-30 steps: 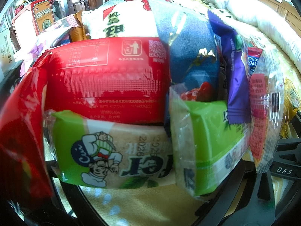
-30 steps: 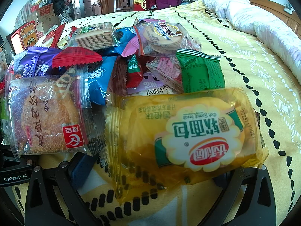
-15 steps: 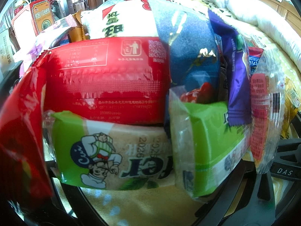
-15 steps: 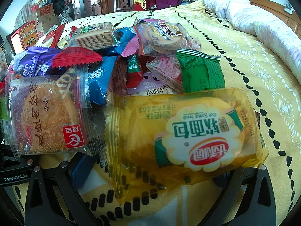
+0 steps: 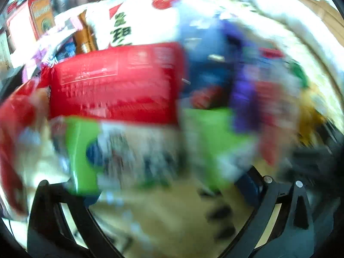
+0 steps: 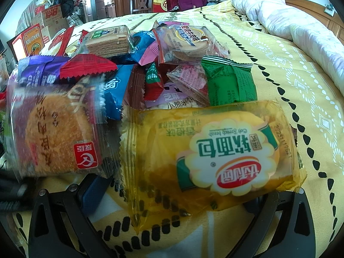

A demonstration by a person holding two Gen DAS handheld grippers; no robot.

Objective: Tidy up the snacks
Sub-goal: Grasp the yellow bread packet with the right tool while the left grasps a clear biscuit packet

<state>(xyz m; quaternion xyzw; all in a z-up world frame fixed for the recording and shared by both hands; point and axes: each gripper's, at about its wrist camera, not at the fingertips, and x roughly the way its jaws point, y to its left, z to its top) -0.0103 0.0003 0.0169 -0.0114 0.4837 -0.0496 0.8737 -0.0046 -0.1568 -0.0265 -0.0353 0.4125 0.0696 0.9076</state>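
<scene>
Right gripper (image 6: 169,195) fingers apart, yellow bread packet (image 6: 212,157) lies across between them, long axis sideways. Left gripper (image 5: 154,185) apart, view blurred.

Daylight fills both views, bright and even. The left wrist view is heavily smeared by motion blur, and its white bag (image 5: 137,19) is blown out, the print barely legible. The right wrist view is sharp (only its left edge smears), with glare on the yellow wrapper (image 6: 210,150). Fisheye bending curves both edges.
</scene>
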